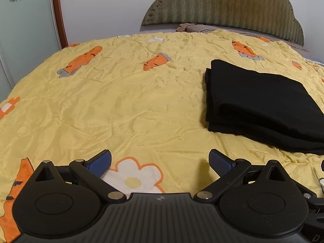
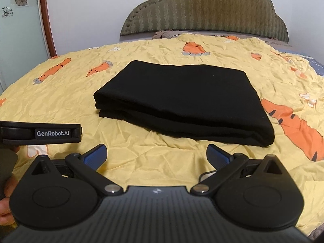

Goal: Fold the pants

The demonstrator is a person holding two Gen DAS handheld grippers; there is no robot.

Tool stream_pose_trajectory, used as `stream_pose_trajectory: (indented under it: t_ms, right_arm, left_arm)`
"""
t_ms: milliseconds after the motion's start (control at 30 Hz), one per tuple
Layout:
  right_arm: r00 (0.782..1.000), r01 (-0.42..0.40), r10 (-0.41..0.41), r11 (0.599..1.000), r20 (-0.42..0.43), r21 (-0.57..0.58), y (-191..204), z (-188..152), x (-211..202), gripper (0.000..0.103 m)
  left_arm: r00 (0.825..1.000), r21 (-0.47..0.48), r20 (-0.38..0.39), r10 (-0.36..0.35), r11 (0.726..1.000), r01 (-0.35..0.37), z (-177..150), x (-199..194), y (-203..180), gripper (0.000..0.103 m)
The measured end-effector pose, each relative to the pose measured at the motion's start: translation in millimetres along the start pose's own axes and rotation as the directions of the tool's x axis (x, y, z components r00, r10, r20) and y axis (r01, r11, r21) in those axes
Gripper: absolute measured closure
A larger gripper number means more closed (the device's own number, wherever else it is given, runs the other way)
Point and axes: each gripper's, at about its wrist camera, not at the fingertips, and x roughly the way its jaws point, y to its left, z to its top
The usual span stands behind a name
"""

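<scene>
Pants (image 2: 182,101): lying folded in a black stack on the bed (image 2: 141,162). Left gripper (image 1: 160,162) and right gripper (image 2: 156,156): fingers spreading wide, holding nothing. Folding appearing complete; advice: withdrawing clear without snagging the stack.

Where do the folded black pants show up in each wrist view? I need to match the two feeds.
Left wrist: folded black pants lie at the right, running off the right edge.
Right wrist: folded black pants lie near centre, ahead of the open jaws.
Shared landmark: the green headboard at the top of both views.
</scene>
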Motion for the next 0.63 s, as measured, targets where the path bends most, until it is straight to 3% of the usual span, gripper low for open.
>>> stream_pose_trajectory:
  t_ms: [633]
  right_arm:
    - [1.000,0.007,-0.007,1.000,-0.009,-0.011,12,2,10,0.000]
  left_arm:
    - [0.998,0.031,0.054,0.021,0.999,-0.022,1,-1,3,0.000]
